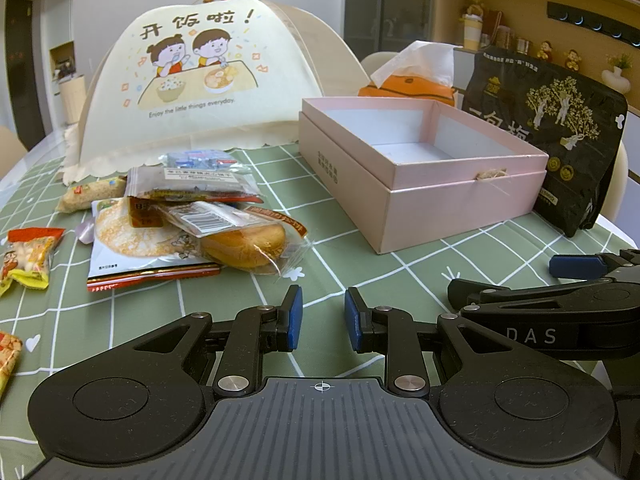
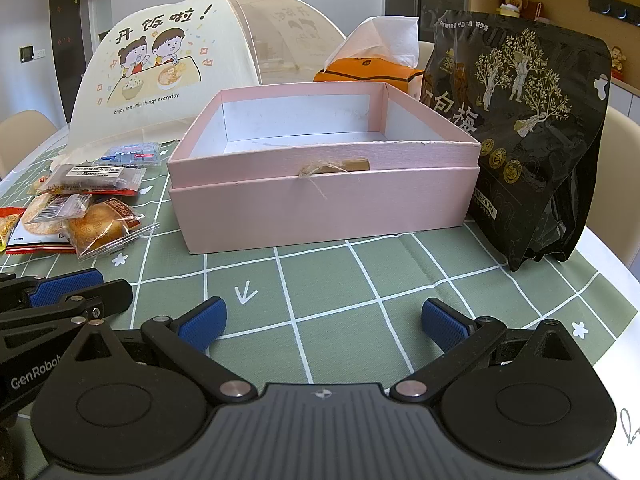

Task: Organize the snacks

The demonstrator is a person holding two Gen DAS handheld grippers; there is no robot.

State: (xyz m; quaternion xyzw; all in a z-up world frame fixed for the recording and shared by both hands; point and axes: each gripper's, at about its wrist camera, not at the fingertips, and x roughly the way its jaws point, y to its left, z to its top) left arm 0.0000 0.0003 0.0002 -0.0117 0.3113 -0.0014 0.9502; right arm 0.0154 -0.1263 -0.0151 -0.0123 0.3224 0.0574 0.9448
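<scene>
A pile of wrapped snacks (image 1: pixel 188 224) lies on the green checked tablecloth, also at the left of the right wrist view (image 2: pixel 80 216). On top is a bun in clear wrap (image 1: pixel 248 244). An open, empty pink box (image 1: pixel 420 168) stands to the right of the pile and shows in the right wrist view (image 2: pixel 320 200). My left gripper (image 1: pixel 322 318) is open with a narrow gap, empty, low over the cloth just in front of the pile. My right gripper (image 2: pixel 322 324) is wide open and empty, in front of the box.
A cream food-cover dome (image 1: pixel 200 88) stands behind the snacks. A large black snack bag (image 2: pixel 528 136) leans to the right of the box. An orange tissue box (image 2: pixel 372 72) sits behind it. More small packets (image 1: pixel 28 256) lie at the far left.
</scene>
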